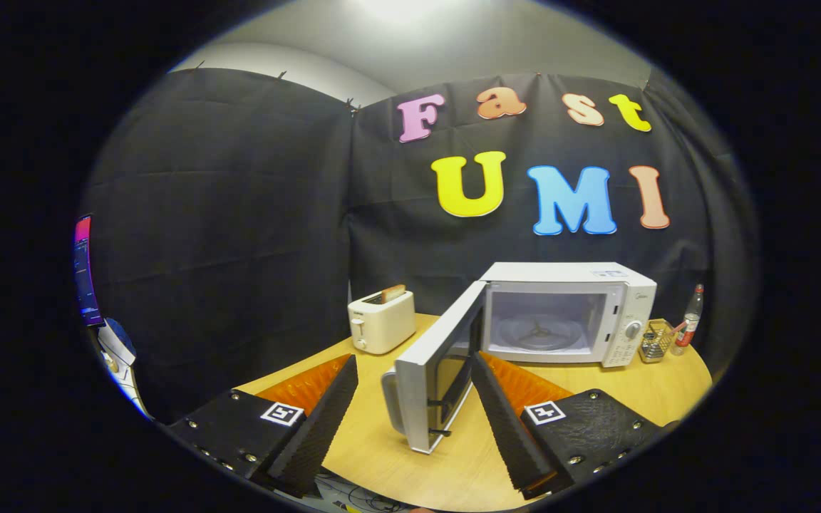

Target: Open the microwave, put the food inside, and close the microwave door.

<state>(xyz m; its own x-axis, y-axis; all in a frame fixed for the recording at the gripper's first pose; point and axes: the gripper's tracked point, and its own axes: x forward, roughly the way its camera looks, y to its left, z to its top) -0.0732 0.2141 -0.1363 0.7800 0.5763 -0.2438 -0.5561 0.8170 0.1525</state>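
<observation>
My fingers (410,420) are spread, holding nothing; the microwave (567,313) door (433,385) stands swung out between them, cavity ready for food, toaster (382,320) left of it.

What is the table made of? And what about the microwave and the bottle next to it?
The table looks like light wood or a wood-look top: it shows pale grain lines. The microwave, its door swung open between the open gripper fingers, looks like white painted metal or plastic, smooth and slightly shiny. The bottle seems clear plastic or glass; too small to tell.
</observation>
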